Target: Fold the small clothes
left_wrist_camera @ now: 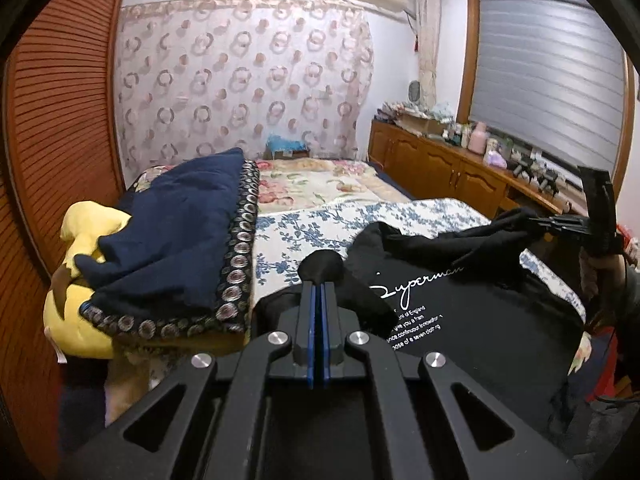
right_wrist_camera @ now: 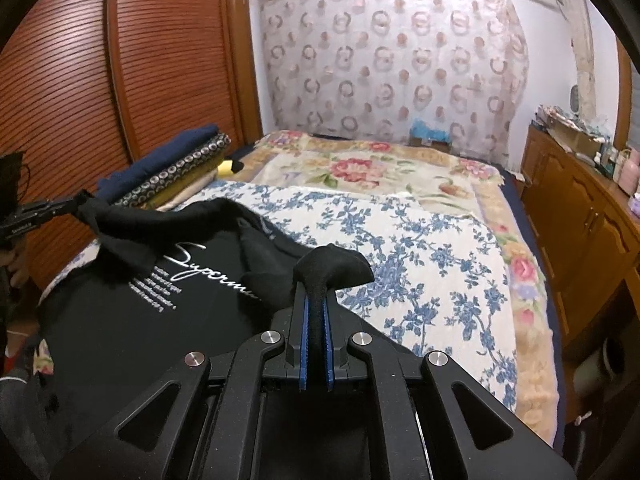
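Observation:
A black T-shirt with white "Superman" lettering lies print-up on the blue-flowered sheet of the bed; it also shows in the right wrist view. My left gripper is shut on a bunched edge of the shirt, lifted off the bed. My right gripper is shut on another bunched edge, also lifted. The shirt's top sags between the two grippers. The right gripper shows at the right of the left wrist view, and the left gripper at the left of the right wrist view.
A stack of folded navy cloth with a patterned border sits on a yellow plush at the bed's left edge. A rose-patterned blanket covers the far bed. A slatted wooden wardrobe stands left, a cluttered wooden cabinet right.

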{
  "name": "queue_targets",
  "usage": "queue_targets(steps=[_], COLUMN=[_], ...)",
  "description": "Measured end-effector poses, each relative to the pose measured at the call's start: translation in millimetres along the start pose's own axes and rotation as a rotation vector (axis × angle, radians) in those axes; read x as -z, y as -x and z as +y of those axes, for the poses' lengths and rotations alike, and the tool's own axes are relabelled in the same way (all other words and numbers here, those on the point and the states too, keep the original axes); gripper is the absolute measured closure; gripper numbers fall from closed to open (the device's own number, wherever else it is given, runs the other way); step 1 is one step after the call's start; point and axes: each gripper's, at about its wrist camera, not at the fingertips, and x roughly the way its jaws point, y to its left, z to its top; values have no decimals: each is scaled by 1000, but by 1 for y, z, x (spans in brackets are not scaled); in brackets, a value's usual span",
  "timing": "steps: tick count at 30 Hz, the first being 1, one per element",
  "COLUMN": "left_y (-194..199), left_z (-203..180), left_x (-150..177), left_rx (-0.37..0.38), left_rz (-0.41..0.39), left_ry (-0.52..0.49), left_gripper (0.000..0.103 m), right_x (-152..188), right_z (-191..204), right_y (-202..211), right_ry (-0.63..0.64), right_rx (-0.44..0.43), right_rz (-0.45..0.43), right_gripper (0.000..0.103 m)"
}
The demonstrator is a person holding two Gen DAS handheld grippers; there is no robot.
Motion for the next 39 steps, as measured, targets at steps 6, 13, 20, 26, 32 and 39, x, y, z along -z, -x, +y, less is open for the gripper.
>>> queue_targets(steps=[6, 13, 20, 26, 32, 39], left_y=[30, 60, 69, 63, 47, 5], left_z=[15, 28, 36, 31, 27, 30], left_x=[12, 28, 45, 47, 41, 41], left_rx=[-24, -53, -75, -63, -49, -84], left_rz=[-31, -52, -6, 21, 49, 108], left_ry=[41, 66, 72, 52, 37, 28], left_gripper=[102, 102, 102, 79, 54, 46], right_x=[7, 21, 50, 76, 72, 61], right_z=[2, -2, -3, -3, -12, -18], right_y=[42, 81, 99, 78, 79, 73], right_ry=[-3, -28, -65, -65, -80, -57], right_rx=[0, 15, 15, 44, 69, 111], right_rz=[-53, -77, -38, 55, 49, 40], right_gripper=[100, 100, 99, 96, 60, 51])
